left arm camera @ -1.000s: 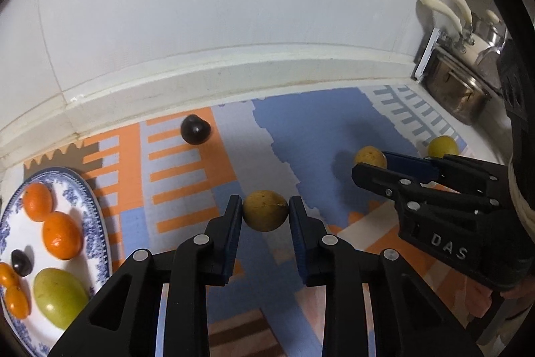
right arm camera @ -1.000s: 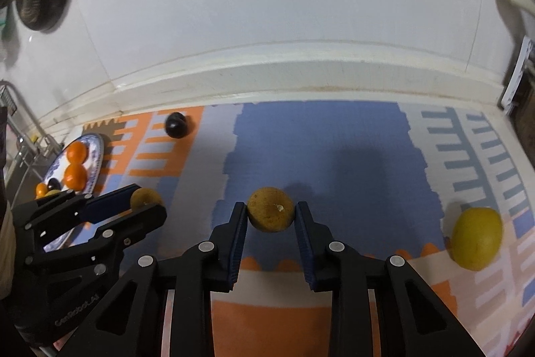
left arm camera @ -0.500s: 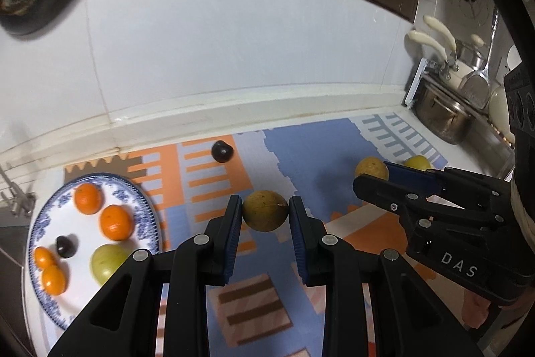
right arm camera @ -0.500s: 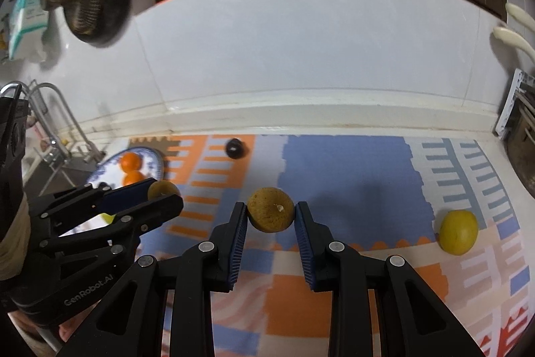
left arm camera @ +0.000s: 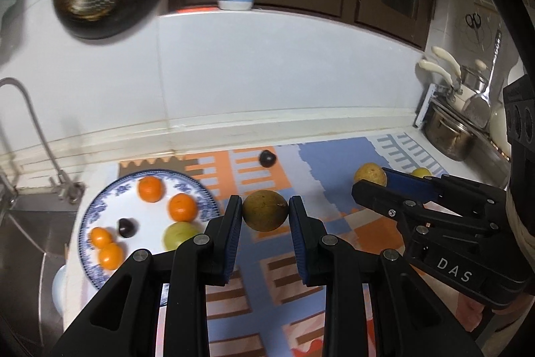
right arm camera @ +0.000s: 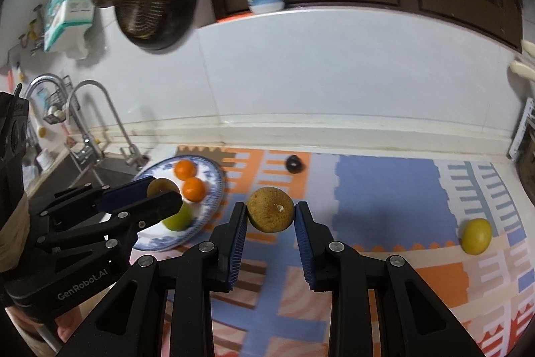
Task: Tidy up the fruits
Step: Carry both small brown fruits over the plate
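Left of the left claw [left arm camera: 265, 213] sits the blue-rimmed plate [left arm camera: 100, 199] on the worktop, already carrying oranges, a green fruit and a dark one. That claw is closed on a brownish round fruit [left arm camera: 265, 210], raised above the patterned mat [left arm camera: 301, 256]. To its right, the right claw [right arm camera: 271, 216] grips a second brown fruit [right arm camera: 270, 213], also lifted. Farther right of it a yellow fruit [right arm camera: 476, 236] lies on the mat. Judged best: carry each fruit low over a bare part of the plate before loosening, so nothing rolls.
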`<action>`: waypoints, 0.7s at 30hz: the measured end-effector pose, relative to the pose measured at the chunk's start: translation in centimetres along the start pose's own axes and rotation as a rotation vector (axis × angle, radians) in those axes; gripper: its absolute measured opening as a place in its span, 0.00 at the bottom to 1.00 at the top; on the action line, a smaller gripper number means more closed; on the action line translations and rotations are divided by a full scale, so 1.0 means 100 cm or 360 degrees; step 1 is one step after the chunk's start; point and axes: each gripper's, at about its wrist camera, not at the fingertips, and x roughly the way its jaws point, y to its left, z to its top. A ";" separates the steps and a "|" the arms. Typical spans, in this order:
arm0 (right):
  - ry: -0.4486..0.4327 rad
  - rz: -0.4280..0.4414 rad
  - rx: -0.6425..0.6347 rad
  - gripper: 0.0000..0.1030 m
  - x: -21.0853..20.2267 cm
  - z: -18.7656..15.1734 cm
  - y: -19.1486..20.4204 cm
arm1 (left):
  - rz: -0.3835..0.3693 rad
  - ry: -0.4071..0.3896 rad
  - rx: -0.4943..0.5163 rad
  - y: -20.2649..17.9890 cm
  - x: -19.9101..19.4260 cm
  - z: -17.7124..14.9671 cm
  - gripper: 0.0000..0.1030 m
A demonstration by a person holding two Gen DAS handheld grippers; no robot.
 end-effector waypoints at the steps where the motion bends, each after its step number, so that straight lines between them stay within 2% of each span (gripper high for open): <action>1: -0.0007 0.0011 -0.0014 0.30 -0.001 0.001 0.006 | 0.0008 -0.0005 -0.0011 0.004 -0.004 -0.001 0.27; 12: -0.0042 0.0094 -0.0119 0.30 0.001 0.010 0.059 | 0.0116 -0.0050 -0.0071 0.046 -0.034 -0.010 0.27; 21: -0.0008 0.0177 -0.0198 0.30 0.023 0.020 0.100 | 0.0191 -0.0042 -0.0108 0.085 -0.042 -0.014 0.27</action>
